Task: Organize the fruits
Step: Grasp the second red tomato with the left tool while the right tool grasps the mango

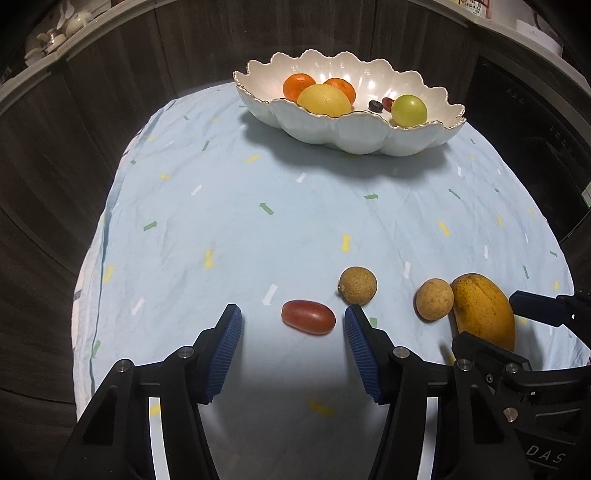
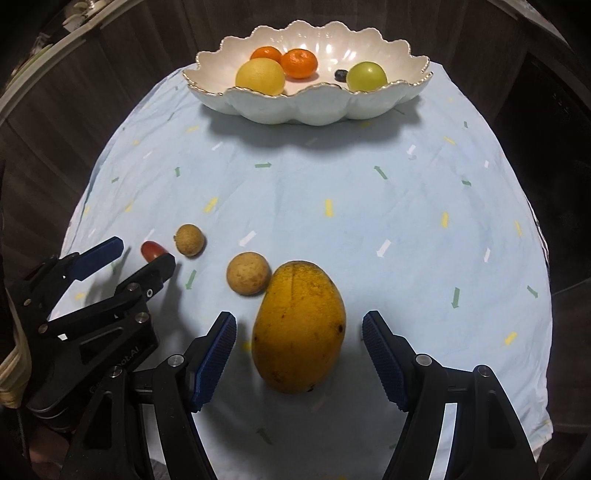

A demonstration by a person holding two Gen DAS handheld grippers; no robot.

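Observation:
A red oblong grape (image 1: 308,316) lies on the pale blue cloth (image 1: 258,240) just ahead of my open left gripper (image 1: 292,315), between its fingertips. Two brown longans (image 1: 358,285) (image 1: 434,299) lie to its right, the second touching a yellow mango (image 1: 484,314). My right gripper (image 2: 299,322) is open with the mango (image 2: 299,332) between its blue pads, untouched. The white scalloped bowl (image 2: 295,105) at the back holds two oranges, a lemon, a green fruit and a dark berry. The left gripper shows in the right wrist view (image 2: 144,251).
The cloth covers a round table; its edges fall off left, right and front. Dark wood panelling (image 1: 110,110) surrounds the table. A shelf with white crockery (image 1: 55,33) is at the upper left.

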